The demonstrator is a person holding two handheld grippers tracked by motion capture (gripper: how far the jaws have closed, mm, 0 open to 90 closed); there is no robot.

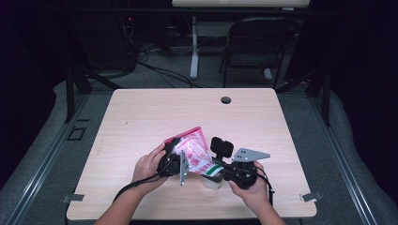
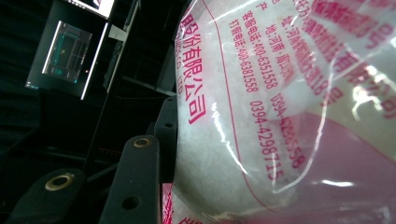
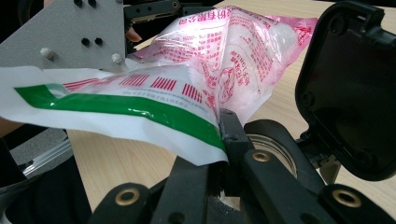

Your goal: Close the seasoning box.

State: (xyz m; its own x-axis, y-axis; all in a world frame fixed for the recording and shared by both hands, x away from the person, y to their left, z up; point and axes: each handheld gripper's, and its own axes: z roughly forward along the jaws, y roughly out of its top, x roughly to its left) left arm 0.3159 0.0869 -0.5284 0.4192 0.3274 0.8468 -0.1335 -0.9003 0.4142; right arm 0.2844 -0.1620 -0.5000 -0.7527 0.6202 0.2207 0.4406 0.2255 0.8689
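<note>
A clear plastic bag (image 1: 193, 149) with pink print and white contents hangs over the table's front middle, held between both hands. My left gripper (image 1: 175, 159) grips its upper body; in the left gripper view one black finger (image 2: 137, 179) lies against the bag (image 2: 280, 116), which hides the other. My right gripper (image 1: 217, 169) is shut on the bag's green-striped bottom edge (image 3: 140, 109), pinched at the jaw tips (image 3: 224, 137). Under the bag stands a clear jar (image 1: 212, 182) with its black flip lid (image 1: 221, 147) standing open. The jar's mouth (image 3: 273, 147) and lid (image 3: 348, 88) lie just past my right jaws.
The wooden table (image 1: 141, 117) has a cable hole (image 1: 225, 100) near its far edge. A folding chair (image 1: 256, 47) and a desk leg (image 1: 194, 51) stand behind it. The left gripper's grey plate (image 3: 70, 32) is close to the bag. A screen (image 2: 70, 51) glows in the dark.
</note>
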